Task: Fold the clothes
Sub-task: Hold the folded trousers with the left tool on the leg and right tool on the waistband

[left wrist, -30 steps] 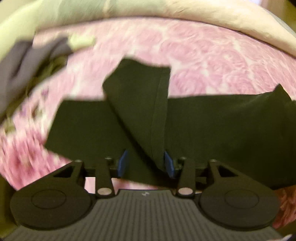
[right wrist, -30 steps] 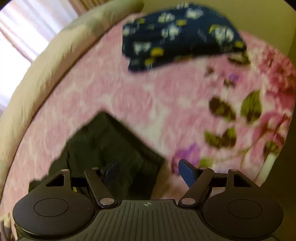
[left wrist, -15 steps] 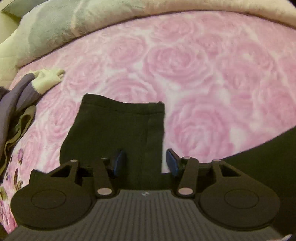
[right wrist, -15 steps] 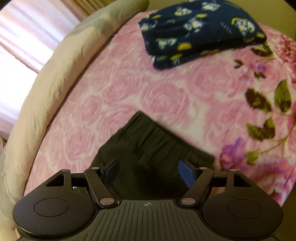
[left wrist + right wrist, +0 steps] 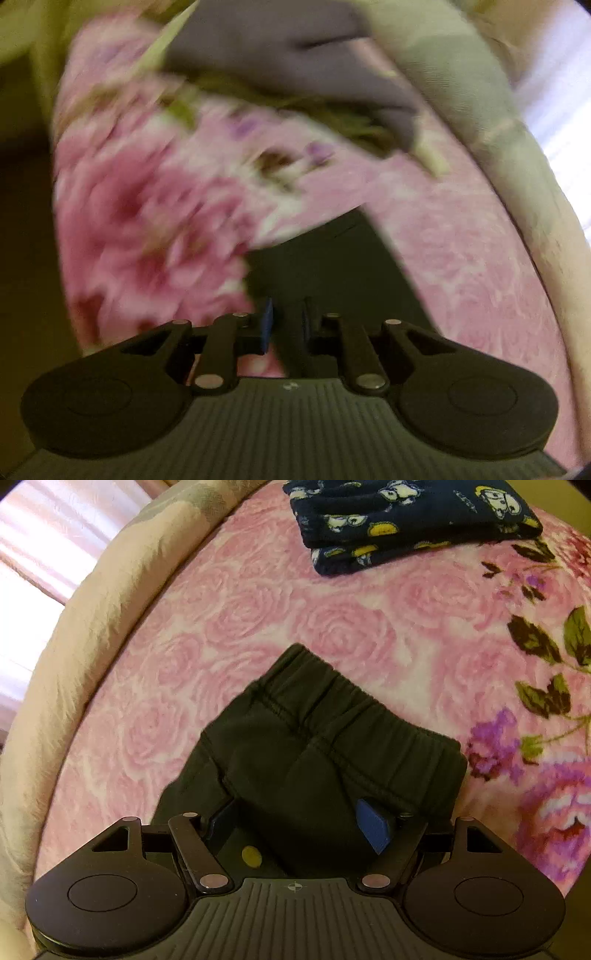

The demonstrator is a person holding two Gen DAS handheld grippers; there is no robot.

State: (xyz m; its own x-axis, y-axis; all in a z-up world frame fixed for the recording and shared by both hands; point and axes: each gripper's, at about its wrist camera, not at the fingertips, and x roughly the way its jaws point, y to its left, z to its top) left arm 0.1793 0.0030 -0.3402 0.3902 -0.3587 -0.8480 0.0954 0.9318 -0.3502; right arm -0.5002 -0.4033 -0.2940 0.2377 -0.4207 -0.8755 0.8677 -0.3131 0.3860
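The black knit trousers, soft and matte with a gathered elastic waistband, lie folded on the pink rose-patterned fleece blanket. The right gripper hangs over their near end with its blue-padded jaws spread wide, a rounded fold of the cloth bulging between them. In the blurred left wrist view, the left gripper has its jaws drawn close on a narrow strip of the same black fabric. Far off lies a crumpled grey-purple garment. A folded navy cartoon-print garment rests at the blanket's far right, and a pale quilted bolster curves along the left edge.
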